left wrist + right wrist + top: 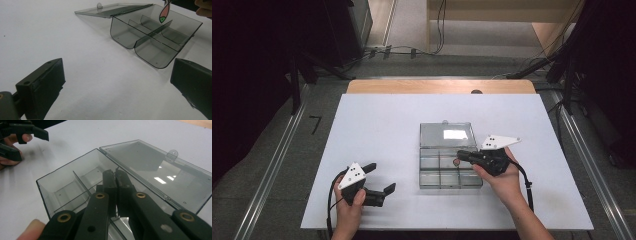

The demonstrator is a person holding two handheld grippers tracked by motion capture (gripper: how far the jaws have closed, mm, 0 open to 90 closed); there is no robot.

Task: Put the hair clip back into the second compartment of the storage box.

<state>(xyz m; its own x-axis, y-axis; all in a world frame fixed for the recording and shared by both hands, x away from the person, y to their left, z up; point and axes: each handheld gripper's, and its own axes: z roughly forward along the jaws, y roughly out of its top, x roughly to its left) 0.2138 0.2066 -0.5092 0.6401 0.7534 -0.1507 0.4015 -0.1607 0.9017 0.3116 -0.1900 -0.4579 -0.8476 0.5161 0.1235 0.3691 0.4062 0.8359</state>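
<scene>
small pink-and-green fish-shaped piece [163, 13] hangs pinched in your right gripper [458, 159] above the open clear box [450, 184] mid-table, over its divided compartments, lid [447, 134] flat behind. jaws clamped narrow on it. left gripper [379, 180] gapes wide, empty, resting well apart on the white table [377, 120]. risk: thin hold, piece could twist or drop into the wrong compartment

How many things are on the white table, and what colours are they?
Clear grey box with its lid open: 1
Pink and green fish-shaped piece held in the right gripper: 1
Black grippers, counting the left gripper: 2
Total: 4
</scene>
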